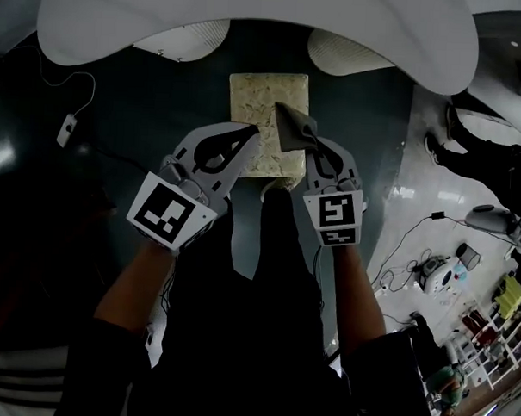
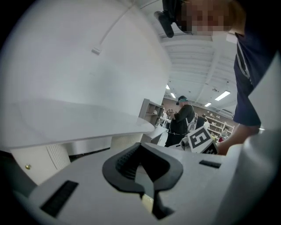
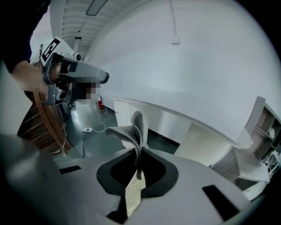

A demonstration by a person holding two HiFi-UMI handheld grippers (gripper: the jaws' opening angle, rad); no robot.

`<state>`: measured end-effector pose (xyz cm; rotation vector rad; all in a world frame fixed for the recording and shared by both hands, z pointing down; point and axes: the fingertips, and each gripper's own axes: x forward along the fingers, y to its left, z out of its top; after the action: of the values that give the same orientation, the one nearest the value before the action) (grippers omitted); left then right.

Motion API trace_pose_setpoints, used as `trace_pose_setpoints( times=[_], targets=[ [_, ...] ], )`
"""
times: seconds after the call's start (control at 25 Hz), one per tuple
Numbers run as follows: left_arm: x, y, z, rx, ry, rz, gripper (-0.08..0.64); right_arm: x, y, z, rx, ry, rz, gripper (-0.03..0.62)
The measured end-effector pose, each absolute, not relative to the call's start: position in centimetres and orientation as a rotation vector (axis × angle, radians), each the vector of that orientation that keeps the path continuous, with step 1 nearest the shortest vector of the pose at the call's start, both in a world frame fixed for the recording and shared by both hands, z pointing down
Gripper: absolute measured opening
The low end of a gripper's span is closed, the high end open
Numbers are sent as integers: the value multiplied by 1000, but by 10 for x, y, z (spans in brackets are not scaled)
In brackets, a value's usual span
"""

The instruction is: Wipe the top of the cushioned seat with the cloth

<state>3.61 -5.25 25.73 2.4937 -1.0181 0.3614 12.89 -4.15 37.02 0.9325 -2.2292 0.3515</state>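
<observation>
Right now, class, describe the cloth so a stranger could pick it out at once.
Below the big white table sits a square beige cushioned seat. Over its right edge, the right gripper pinches the cloth: the only soft, folded thing there, dark grey against the speckled beige.

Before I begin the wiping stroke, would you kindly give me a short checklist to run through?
1. Cloth clamped in the right gripper: ok.
2. Cloth above the cushioned seat: ok.
3. Cloth lying flat on the seat top: cannot tell; it stands bunched beyond the jaws.
4. Left gripper out of the wiping path: not ok; it is over the seat's near-left part.
5. Left gripper empty, jaws together: ok.
</observation>
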Motion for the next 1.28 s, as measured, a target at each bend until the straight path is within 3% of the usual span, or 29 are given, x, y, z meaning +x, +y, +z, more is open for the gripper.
trace_pose_setpoints(
  times=[0.68, 1.28],
  targets=[
    [0, -50, 64, 2698, -1165, 277, 7, 82, -61, 133, 1008, -2421, 38, 32],
    [-9, -42, -13, 2780, -1211, 225, 8, 82, -43, 32, 1088, -2476, -121, 32]
  ],
)
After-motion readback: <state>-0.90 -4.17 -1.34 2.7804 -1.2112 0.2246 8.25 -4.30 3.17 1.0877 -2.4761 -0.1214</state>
